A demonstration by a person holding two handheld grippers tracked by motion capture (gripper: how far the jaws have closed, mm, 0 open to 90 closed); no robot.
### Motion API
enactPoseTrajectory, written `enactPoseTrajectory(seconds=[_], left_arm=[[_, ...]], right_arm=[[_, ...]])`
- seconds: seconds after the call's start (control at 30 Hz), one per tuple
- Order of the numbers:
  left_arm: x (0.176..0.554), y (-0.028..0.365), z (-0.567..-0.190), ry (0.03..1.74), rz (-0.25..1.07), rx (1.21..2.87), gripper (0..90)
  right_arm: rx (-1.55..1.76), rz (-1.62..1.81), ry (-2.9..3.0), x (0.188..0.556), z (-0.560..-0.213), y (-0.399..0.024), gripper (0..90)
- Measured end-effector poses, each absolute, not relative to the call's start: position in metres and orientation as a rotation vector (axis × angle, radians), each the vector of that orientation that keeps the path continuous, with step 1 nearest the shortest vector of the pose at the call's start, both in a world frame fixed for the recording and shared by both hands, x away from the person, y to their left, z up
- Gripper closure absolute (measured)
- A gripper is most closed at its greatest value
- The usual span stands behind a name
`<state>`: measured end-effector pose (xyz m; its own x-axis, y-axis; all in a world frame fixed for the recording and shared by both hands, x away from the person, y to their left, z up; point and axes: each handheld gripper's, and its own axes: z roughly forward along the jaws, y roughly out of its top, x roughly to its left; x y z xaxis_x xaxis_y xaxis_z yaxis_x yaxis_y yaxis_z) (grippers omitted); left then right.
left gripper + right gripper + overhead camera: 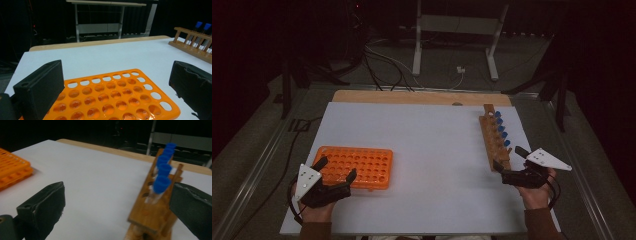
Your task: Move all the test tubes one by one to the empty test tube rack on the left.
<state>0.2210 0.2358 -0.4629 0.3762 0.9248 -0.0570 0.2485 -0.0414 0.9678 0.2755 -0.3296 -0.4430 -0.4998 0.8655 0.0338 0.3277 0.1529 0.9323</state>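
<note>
Right gripper (pixel 507 161) jaws spread, straddling near end of wooden rack (pixel 495 142), nearest blue-capped tube (pixel 160 185) between them, ungripped. Left gripper (pixel 336 170) wide open over near edge of orange tray (pixel 357 167), left of wooden rack. Tube likely light, slick, fragile: pinch just under cap. Tube bodies blurred, far caps overlap

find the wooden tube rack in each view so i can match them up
High view: the wooden tube rack stands at the table's right edge, running away from the right gripper.
Left gripper view: far upper right, past the orange rack.
Right gripper view: centre right, between the open jaws, blue-capped tubes standing in it.
Shared landmark: the orange rack, also at the left edge of the right gripper view.
</note>
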Motion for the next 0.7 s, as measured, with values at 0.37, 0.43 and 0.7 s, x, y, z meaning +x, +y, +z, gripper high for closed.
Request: enactPoseTrajectory(seconds=[0.37,0.43,0.7], left_arm=[[0.223,0.236,-0.465,1.100,0.768,1.542,0.7],[0.223,0.235,-0.465,1.096,0.765,1.544,0.7],[0.224,0.235,-0.465,1.099,0.761,1.543,0.7]], right_arm=[[1.203,1.230,1.936,0.302,-0.443,-0.343,15.0],[1.211,1.201,1.974,0.308,-0.447,-0.342,20.8],[1.197,1.116,2.006,0.321,-0.458,-0.338,59.0]])
